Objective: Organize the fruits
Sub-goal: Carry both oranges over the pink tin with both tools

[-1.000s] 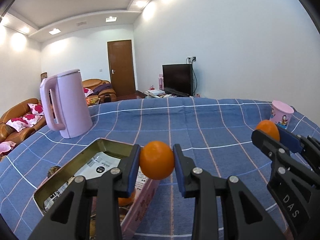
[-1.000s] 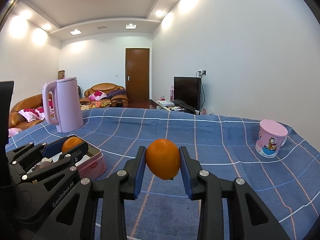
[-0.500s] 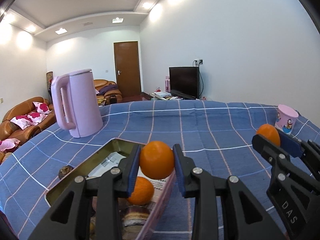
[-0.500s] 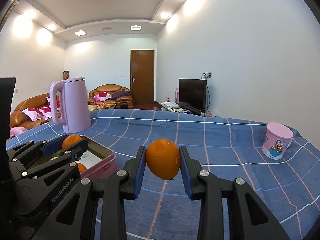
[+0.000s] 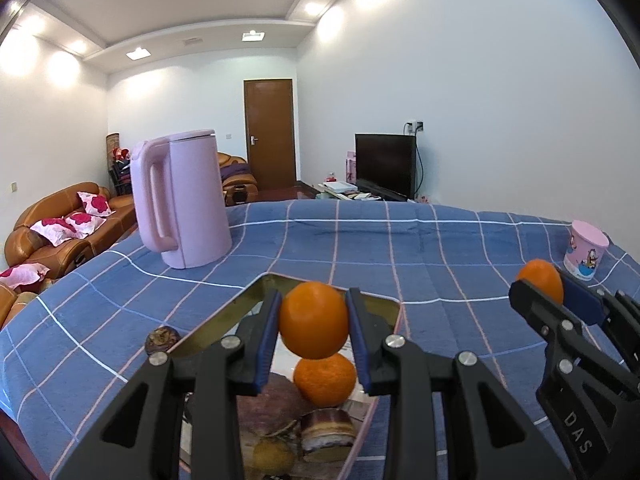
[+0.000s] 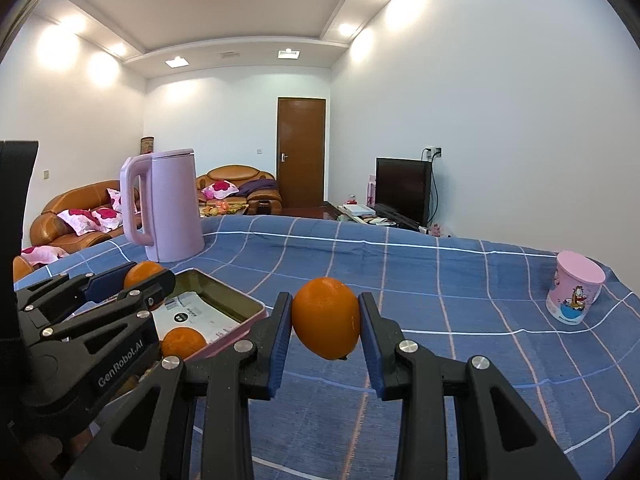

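Two tongs, left (image 5: 313,326) "GenRobot.AI", right (image 6: 325,324) "DAS", each clamp an orange (image 5: 314,325).

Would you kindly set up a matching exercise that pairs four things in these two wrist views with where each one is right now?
Things:
1. left gripper's orange
2. loose orange
3. dark round fruit
4. cartoon cup

Places:
A. lying inside the tin
B. upright on the cloth, far right
C. held above the tin
D. on the blue checked cloth, just left of the tin

Pairs: 1-C, 2-A, 3-D, 4-B
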